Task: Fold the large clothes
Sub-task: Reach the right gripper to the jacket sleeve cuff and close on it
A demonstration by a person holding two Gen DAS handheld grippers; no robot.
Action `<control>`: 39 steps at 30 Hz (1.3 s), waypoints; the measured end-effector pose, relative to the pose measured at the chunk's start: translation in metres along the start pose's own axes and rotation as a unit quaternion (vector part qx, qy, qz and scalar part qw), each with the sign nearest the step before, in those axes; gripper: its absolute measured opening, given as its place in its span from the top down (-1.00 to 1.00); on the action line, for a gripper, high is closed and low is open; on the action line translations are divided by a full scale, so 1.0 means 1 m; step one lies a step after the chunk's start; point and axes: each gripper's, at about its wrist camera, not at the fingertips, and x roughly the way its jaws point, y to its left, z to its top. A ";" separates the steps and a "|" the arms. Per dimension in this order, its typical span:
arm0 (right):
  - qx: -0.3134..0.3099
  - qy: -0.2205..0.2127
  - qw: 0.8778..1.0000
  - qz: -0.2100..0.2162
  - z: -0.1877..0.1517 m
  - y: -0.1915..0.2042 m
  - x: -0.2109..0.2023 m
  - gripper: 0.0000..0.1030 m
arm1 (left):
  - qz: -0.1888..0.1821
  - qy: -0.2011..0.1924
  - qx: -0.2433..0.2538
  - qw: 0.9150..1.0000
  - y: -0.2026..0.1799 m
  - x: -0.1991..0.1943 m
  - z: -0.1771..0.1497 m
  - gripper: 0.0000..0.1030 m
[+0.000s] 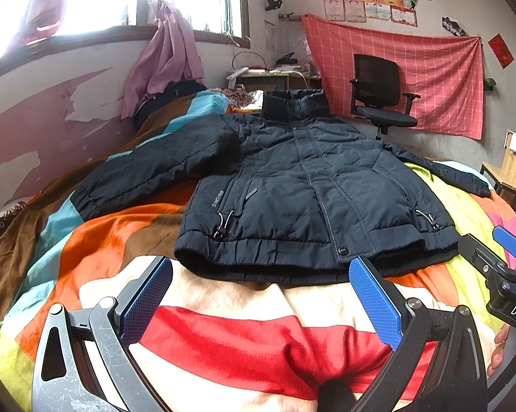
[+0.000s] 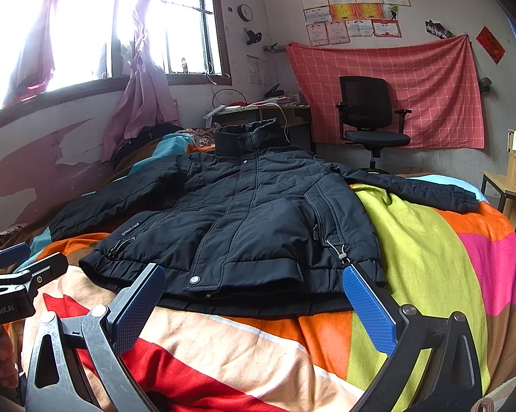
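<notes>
A dark navy padded jacket [image 1: 292, 178] lies flat, front up and zipped, on a bed with a colourful striped blanket [image 1: 244, 336]. Its sleeves spread out left and right, collar at the far end. It also shows in the right wrist view [image 2: 258, 216]. My left gripper [image 1: 261, 292] is open and empty, just short of the jacket's hem. My right gripper [image 2: 254, 295] is open and empty, its blue fingertips [image 2: 367, 302] at the hem near the right corner. The right gripper also shows at the right edge of the left wrist view [image 1: 508, 267].
A peeling wall with a window and pink curtain [image 1: 165, 55] runs along the bed's left. A black office chair [image 1: 381, 99] and a desk [image 1: 275, 75] stand beyond the bed. A wooden stool [image 1: 512, 168] stands at the far right.
</notes>
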 end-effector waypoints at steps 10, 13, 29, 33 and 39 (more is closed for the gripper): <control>0.020 0.108 0.993 -0.031 -0.002 -0.005 0.027 -1.00 | 0.050 0.099 0.028 0.993 -0.006 0.035 0.002 -0.96; 0.028 0.156 0.987 -0.033 -0.002 -0.013 0.038 -1.00 | 0.032 0.105 0.038 0.993 -0.007 0.038 0.010 -0.96; 0.006 0.166 0.983 -0.083 0.060 -0.070 0.065 -1.00 | 0.088 0.109 0.219 0.966 -0.075 0.084 0.108 -0.96; 0.013 0.162 0.982 -0.098 0.076 -0.097 0.077 -1.00 | 0.066 0.085 0.242 0.964 -0.095 0.102 0.119 -0.96; 0.010 0.152 0.979 -0.139 0.098 -0.136 0.094 -1.00 | 0.005 0.089 0.259 0.962 -0.117 0.144 0.138 -0.96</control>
